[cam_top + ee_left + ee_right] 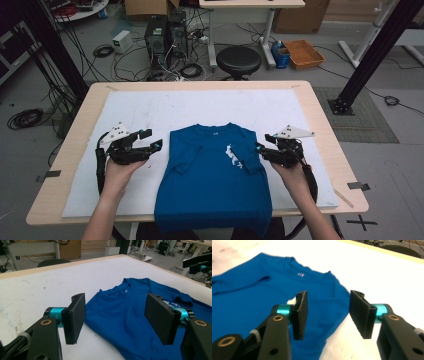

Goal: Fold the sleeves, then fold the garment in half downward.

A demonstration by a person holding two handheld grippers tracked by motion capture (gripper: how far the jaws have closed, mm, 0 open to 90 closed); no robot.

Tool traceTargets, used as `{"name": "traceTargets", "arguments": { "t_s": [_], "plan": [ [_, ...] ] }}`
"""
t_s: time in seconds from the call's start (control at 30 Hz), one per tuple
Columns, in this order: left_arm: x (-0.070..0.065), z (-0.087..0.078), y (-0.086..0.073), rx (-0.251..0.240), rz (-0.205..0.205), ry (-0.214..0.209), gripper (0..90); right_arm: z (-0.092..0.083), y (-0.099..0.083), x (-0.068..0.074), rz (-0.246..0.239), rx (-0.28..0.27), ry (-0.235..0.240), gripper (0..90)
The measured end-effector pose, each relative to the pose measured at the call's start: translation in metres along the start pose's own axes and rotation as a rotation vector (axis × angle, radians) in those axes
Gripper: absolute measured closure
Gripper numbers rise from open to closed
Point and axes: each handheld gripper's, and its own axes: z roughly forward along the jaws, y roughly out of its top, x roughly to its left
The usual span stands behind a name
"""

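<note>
A blue T-shirt (215,175) lies face up on the white mat (150,107), its sleeves folded inward and a white print (232,156) near its right sleeve. Its hem hangs over the table's front edge. My left gripper (154,139) hovers just left of the shirt's shoulder, open, with nothing between its pads. In the left gripper view, the open left gripper (115,317) frames the shirt (130,315). My right gripper (262,142) sits at the shirt's right edge. In the right gripper view, the right gripper (328,313) stands open over the edge of the shirt (249,295), gripping nothing.
The wooden table (320,125) borders the mat on all sides. Behind it on the floor are a black stool (238,60), computer towers (165,32), tangled cables and an orange box (303,53). Black frame posts stand at both back corners.
</note>
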Motion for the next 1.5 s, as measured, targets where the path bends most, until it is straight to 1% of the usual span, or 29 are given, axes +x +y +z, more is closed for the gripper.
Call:
{"name": "traceTargets", "arguments": {
  "t_s": [0.03, 0.1, 0.17, 0.2, 0.23, 0.27, 0.3, 0.37, 0.4, 0.43, 0.47, 0.5, 0.53, 0.6, 0.67, 0.7, 0.73, 0.8, 0.9, 1.0, 1.1, 1.17, 1.2, 1.37, 1.47, 1.5],
  "plan": [
    [0.0, 0.001, -0.001, -0.017, 0.002, -0.009, 33.7, 0.003, 0.003, -0.006, 0.008, -0.01, -0.002, 47.3],
    [-0.001, 0.003, 0.0, -0.015, 0.003, -0.007, 33.7, 0.005, 0.006, -0.012, 0.021, -0.02, 0.001, 45.2],
    [-0.002, 0.005, 0.002, 0.015, 0.0, 0.007, 33.7, 0.007, 0.008, -0.017, 0.038, -0.032, 0.009, 42.0],
    [-0.002, 0.006, 0.002, 0.032, 0.01, 0.016, 33.7, 0.007, 0.008, -0.019, 0.049, -0.037, 0.012, 41.0],
    [-0.002, 0.006, 0.003, 0.041, 0.011, 0.026, 33.7, 0.007, 0.008, -0.021, 0.061, -0.045, 0.019, 40.5],
    [-0.002, 0.007, 0.004, 0.048, 0.014, 0.025, 33.7, 0.007, 0.008, -0.023, 0.062, -0.052, 0.022, 39.9],
    [-0.002, 0.007, 0.004, 0.045, 0.019, 0.019, 33.7, 0.008, 0.007, -0.024, 0.07, -0.051, 0.025, 39.6],
    [-0.003, 0.006, 0.006, 0.032, 0.037, 0.023, 33.7, 0.008, 0.005, -0.026, 0.068, -0.047, 0.026, 39.0],
    [-0.003, 0.005, 0.007, 0.024, 0.039, 0.02, 33.7, 0.008, 0.004, -0.026, 0.071, -0.045, 0.026, 38.6],
    [-0.003, 0.005, 0.007, 0.024, 0.039, 0.02, 33.7, 0.008, 0.004, -0.026, 0.071, -0.045, 0.026, 38.6],
    [-0.004, 0.005, 0.008, 0.021, 0.039, 0.012, 33.7, 0.009, 0.004, -0.027, 0.069, -0.047, 0.027, 38.5],
    [-0.005, 0.004, 0.01, 0.012, 0.03, -0.001, 33.6, 0.008, 0.002, -0.029, 0.075, -0.045, 0.028, 38.0],
    [-0.006, 0.004, 0.01, 0.012, 0.03, -0.001, 33.4, 0.008, 0.002, -0.029, 0.074, -0.047, 0.03, 38.0],
    [-0.007, 0.004, 0.01, 0.031, 0.032, -0.009, 33.4, 0.007, 0.002, -0.031, 0.083, -0.047, 0.028, 37.9],
    [-0.007, 0.005, 0.01, 0.046, 0.025, -0.018, 33.3, 0.005, 0.002, -0.033, 0.087, -0.058, 0.025, 37.4],
    [-0.007, 0.005, 0.01, 0.046, 0.025, -0.018, 33.3, 0.005, 0.003, -0.034, 0.095, -0.063, 0.022, 37.0],
    [-0.007, 0.005, 0.009, 0.05, 0.013, -0.018, 33.3, 0.004, 0.003, -0.035, 0.101, -0.066, 0.022, 36.7],
    [-0.005, 0.004, 0.009, 0.053, -0.002, -0.03, 33.3, 0.002, 0.003, -0.035, 0.108, -0.069, 0.019, 36.4],
    [-0.003, 0.005, 0.01, 0.07, -0.017, -0.05, 33.3, 0.001, 0.002, -0.035, 0.104, -0.071, 0.021, 36.2],
    [-0.005, 0.004, 0.01, 0.078, -0.018, -0.045, 33.3, 0.001, 0.002, -0.035, 0.106, -0.067, 0.021, 36.2],
    [-0.005, 0.004, 0.01, 0.075, -0.02, -0.049, 33.3, 0.001, 0.002, -0.033, 0.104, -0.07, 0.024, 36.2],
    [-0.006, 0.005, 0.01, 0.078, -0.024, -0.054, 33.3, 0.0, 0.002, -0.033, 0.099, -0.075, 0.025, 36.2],
    [-0.006, 0.006, 0.011, 0.086, -0.018, -0.055, 33.3, 0.0, 0.003, -0.033, 0.098, -0.075, 0.026, 36.2],
    [-0.007, 0.008, 0.011, 0.095, -0.012, -0.027, 31.4, 0.004, 0.004, -0.036, 0.111, -0.069, 0.027, 36.1],
    [-0.006, 0.009, 0.011, 0.097, -0.014, -0.021, 31.4, 0.006, 0.005, -0.036, 0.111, -0.062, 0.024, 36.7],
    [-0.005, 0.012, 0.012, 0.099, -0.022, -0.007, 31.4, 0.007, 0.006, -0.036, 0.111, -0.064, 0.024, 37.0]
  ]
}}
